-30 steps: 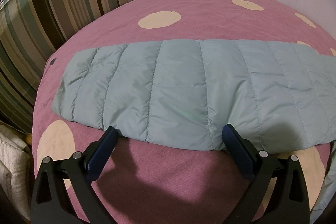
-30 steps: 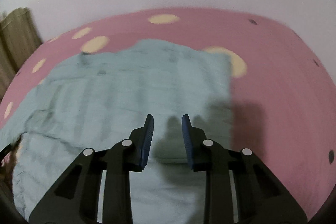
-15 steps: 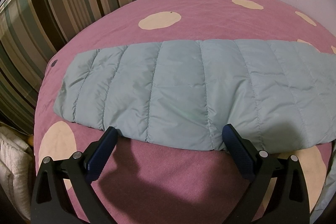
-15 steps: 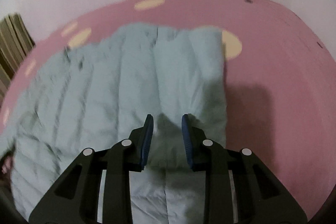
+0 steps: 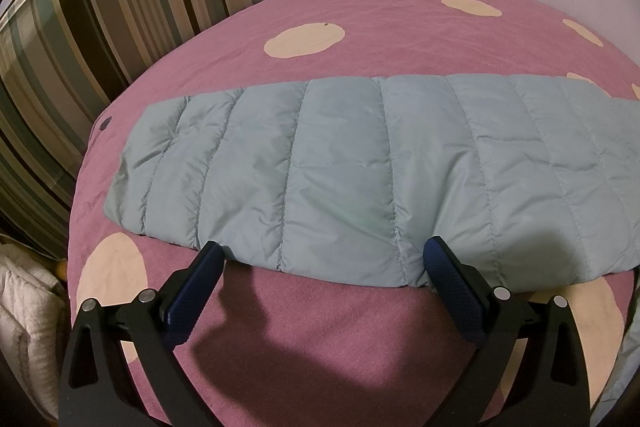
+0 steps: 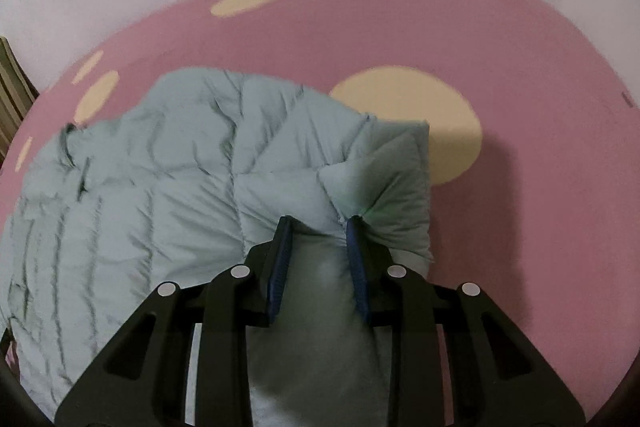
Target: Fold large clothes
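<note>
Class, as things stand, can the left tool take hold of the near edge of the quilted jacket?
Probably yes. The left tool is open, its fingers at the jacket's near edge, with only bare bedspread before it.

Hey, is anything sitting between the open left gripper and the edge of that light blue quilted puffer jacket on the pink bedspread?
Nothing visible does. The left gripper is wide open right at the near edge of the light blue quilted puffer jacket, with only bare pink polka-dot bedspread under it. The right gripper is pinching a bunched part of the jacket.
</note>
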The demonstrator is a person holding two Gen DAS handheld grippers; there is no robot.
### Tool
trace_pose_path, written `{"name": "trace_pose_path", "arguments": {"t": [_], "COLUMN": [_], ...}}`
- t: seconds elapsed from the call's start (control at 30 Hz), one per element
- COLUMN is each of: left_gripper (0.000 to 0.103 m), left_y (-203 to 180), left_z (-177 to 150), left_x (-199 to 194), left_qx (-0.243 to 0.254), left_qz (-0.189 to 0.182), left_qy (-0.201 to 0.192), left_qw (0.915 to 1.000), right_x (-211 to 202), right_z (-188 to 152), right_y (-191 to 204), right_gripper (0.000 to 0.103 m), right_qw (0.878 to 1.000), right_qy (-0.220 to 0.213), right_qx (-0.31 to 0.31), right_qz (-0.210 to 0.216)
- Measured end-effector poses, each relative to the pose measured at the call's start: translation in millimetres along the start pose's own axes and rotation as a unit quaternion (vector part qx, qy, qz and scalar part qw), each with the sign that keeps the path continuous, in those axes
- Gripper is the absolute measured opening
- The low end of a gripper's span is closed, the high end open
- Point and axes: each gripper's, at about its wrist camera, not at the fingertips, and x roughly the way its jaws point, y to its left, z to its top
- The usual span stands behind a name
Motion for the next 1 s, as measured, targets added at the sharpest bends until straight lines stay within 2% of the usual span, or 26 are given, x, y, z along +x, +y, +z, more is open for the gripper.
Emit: {"name": "trace_pose_path", "arguments": {"t": [0.1,0.2,0.37,0.47,0.7,1.0], "left_gripper": [0.099,0.099,0.099,0.099,0.099,0.099], "left_y": [0,0,0,1,0,0], "left_z": [0,1,1,1,0,0], "left_x": [0,1,0,1,0,1], "left_qx": [0.001,-0.001,0.001,0.0,-0.001,-0.003], "left_qz": [0.001,-0.001,0.001,-0.001,-0.001,-0.003], "left_qy": [-0.001,0.001,0.0,0.0,0.0,0.001], "left_qw": [1.0,1.0,1.0,1.0,1.0,1.0], "right_x": [-5,-26,-75,-86,-53,-45], "right_z": [3,2,-24,-45,-74,-85], "right_y": [1,4,12,23,29,32], "right_gripper": [0.028,0.029,0.035,0.036,0.037,0.038], "right_qw": [1.0,1.0,0.998,0.997,0.999,0.998], "right_qy": [-0.005,-0.023,-0.059,-0.059,-0.017,-0.042], "right_qx": [0.0,-0.001,0.005,-0.002,-0.014,-0.035], "right_qz": [-0.001,-0.007,0.027,0.04,0.024,0.008]}}
